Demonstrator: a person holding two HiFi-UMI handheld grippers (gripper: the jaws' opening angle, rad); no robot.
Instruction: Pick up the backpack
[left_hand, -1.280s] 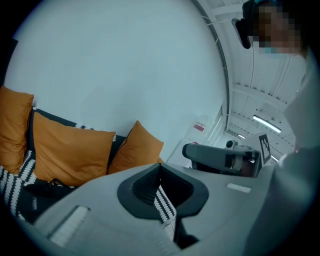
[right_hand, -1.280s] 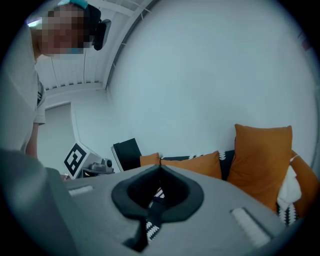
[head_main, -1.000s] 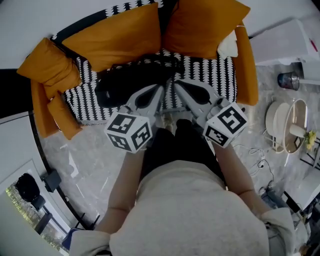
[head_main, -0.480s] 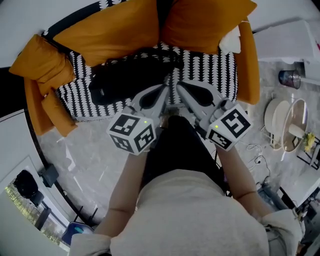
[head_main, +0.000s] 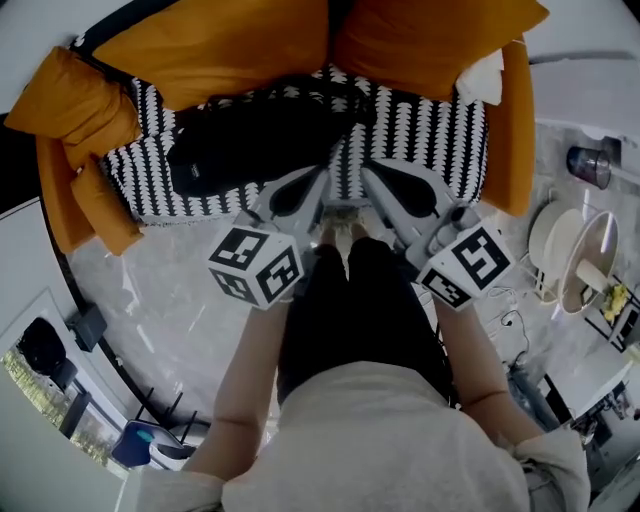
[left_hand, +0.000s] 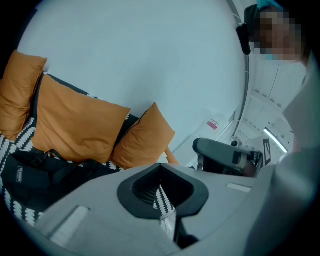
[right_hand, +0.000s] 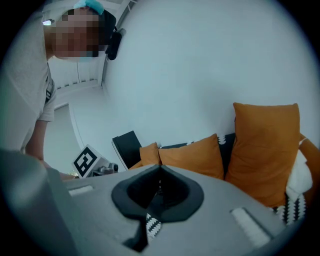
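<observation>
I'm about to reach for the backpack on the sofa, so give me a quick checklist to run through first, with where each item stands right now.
1. Backpack in view, lying on the sofa seat: ok.
2. Nothing resting on top of the backpack: ok.
3. Left gripper open for a grasp: not ok, jaws together, empty.
4. Right gripper open for a grasp: not ok, jaws together, empty.
5. Clear grasp spot picked out on the backpack: cannot tell, its black folds blur together.

Both forearms reach toward 12 o'clock, the left gripper (head_main: 318, 190) and right gripper (head_main: 372, 180) side by side, jaws closed and empty.
</observation>
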